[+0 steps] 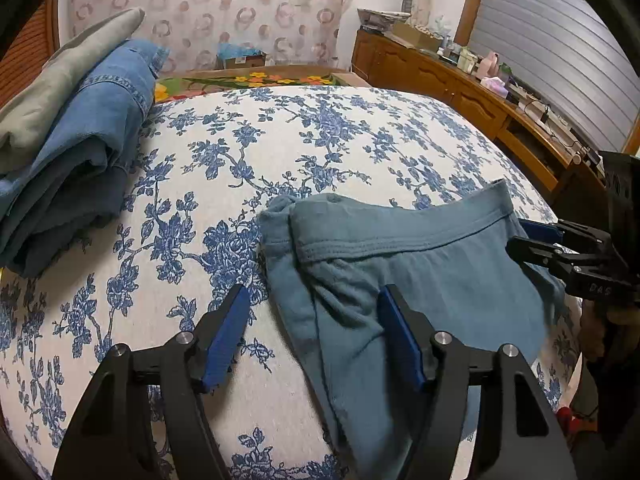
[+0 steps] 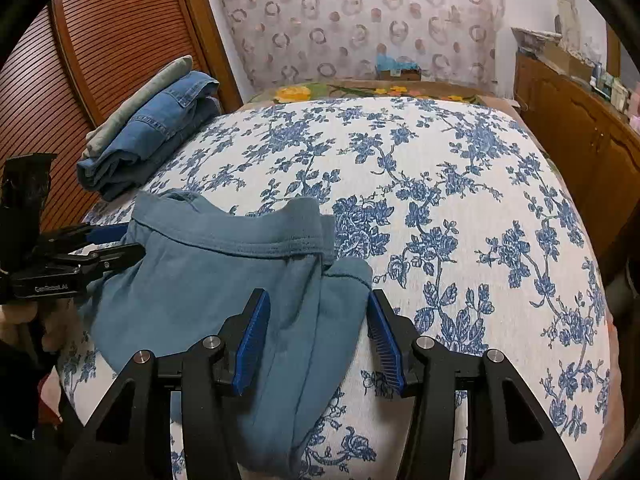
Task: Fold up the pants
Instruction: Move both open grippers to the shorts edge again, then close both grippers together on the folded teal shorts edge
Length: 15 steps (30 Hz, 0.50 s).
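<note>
Grey-blue pants (image 1: 420,264) lie on the flowered bedspread (image 1: 280,152) near its front edge, waistband (image 1: 400,240) toward the far side, legs hanging over the front. My left gripper (image 1: 312,300) is open, straddling the pants' left edge, its right finger on the cloth. My right gripper (image 2: 318,304) is open over the pants (image 2: 224,280), straddling their right edge. Each gripper shows in the other's view, the right one (image 1: 532,248) at the far right and the left one (image 2: 116,248) at the far left, beside the waistband.
A stack of folded clothes, denim (image 1: 104,120) under a grey piece (image 1: 60,80), sits at the bed's far left, also in the right wrist view (image 2: 148,132). A wooden sideboard (image 1: 460,80) with clutter runs along the right. A slatted wooden door (image 2: 100,40) stands at the left.
</note>
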Motion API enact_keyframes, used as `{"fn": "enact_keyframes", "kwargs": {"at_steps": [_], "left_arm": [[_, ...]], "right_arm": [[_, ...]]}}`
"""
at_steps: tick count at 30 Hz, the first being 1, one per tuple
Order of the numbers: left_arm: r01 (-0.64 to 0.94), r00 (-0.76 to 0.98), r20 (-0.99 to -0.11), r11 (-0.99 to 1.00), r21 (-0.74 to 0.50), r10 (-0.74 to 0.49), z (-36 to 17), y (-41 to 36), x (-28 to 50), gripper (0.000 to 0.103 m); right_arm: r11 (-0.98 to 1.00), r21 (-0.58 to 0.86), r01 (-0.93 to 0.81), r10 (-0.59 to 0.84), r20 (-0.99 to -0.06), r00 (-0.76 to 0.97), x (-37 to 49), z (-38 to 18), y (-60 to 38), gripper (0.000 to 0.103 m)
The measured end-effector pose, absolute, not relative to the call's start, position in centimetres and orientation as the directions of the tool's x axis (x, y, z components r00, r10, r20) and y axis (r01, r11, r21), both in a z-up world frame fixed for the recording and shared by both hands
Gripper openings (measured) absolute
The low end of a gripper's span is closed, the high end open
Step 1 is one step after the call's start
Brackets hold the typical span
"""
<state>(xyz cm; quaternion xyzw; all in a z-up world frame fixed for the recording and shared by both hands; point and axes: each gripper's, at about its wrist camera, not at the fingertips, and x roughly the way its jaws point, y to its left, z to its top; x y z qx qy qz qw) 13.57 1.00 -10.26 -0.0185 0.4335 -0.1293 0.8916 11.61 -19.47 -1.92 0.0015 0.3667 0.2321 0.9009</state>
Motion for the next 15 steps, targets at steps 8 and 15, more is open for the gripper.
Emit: {"fn": "enact_keyframes", "kwargs": {"at_steps": [8,15], "left_arm": [[0.216,0.594,-0.752,0.957,-0.193,-0.286,-10.1,1.0,14.4,0.057],[0.205,0.59,-0.742,0.948,-0.242,-0.317,-10.1,1.1,15.1,0.045]], "right_arm": [[0.896,0.146,-0.419,0.406,-0.653,0.64,11.4,-2.2,-19.2,0.053],[0.895,0.147,-0.422,0.408,-0.652,0.639,11.4,-2.2,-19.2,0.052]]}}
